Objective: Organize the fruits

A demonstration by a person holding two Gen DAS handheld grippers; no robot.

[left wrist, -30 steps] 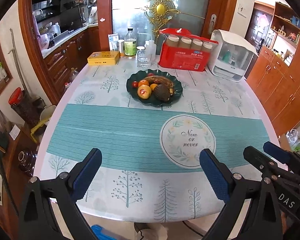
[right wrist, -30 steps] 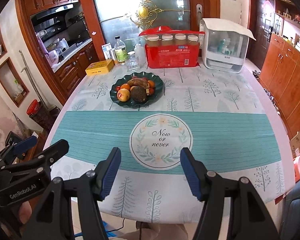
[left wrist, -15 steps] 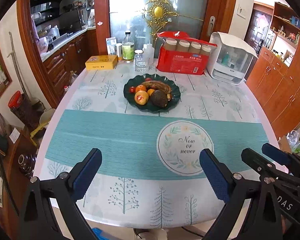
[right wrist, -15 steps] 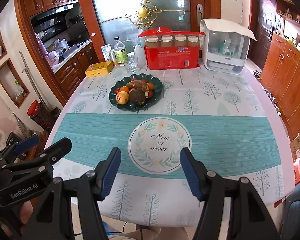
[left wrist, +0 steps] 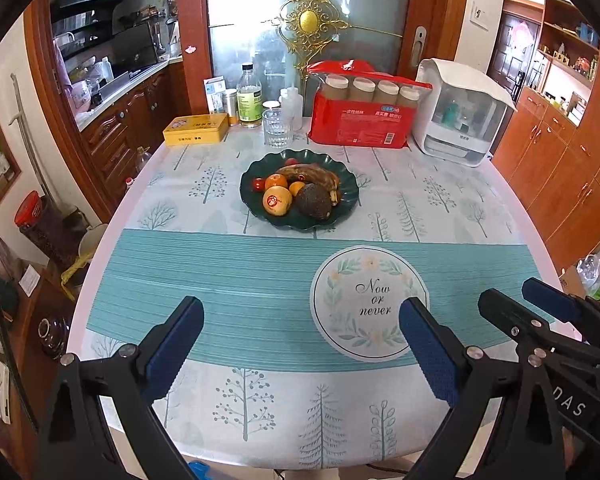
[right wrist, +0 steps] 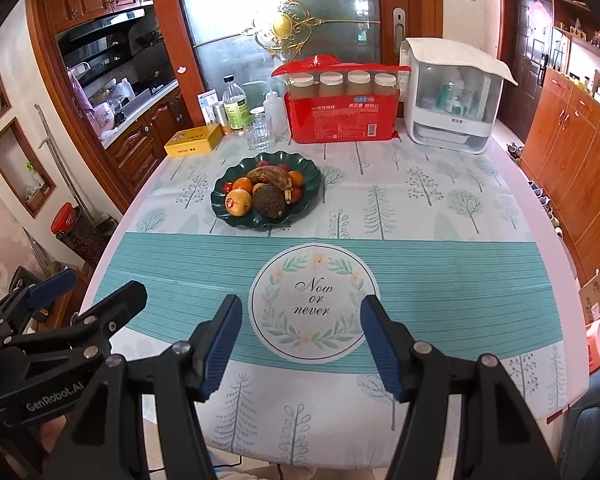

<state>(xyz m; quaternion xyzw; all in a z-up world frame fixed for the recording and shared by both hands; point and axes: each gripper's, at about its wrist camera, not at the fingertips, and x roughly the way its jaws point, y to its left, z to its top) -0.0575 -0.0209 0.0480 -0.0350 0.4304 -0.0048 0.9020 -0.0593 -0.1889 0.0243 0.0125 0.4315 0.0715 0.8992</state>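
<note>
The fruit sits heaped on a dark green plate (left wrist: pixel 350 200) toward the far edge of the tabletop (left wrist: pixel 236 292). The avocado (left wrist: pixel 314 201) looks soft and bruisable, best taken across its middle; the oranges (left wrist: pixel 277 200) are round, firm and likely to roll. Both the left gripper (left wrist: pixel 300 344) and right gripper (right wrist: pixel 300 340) hover at the near edge, jaws wide and empty.

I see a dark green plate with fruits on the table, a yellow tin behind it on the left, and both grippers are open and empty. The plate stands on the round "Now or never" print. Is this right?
Not quite. The dark green plate stands beyond the round "Now or never" print, on the tree-patterned cloth, as the right wrist view shows. The yellow tin, left gripper and right gripper are as you say.
</note>
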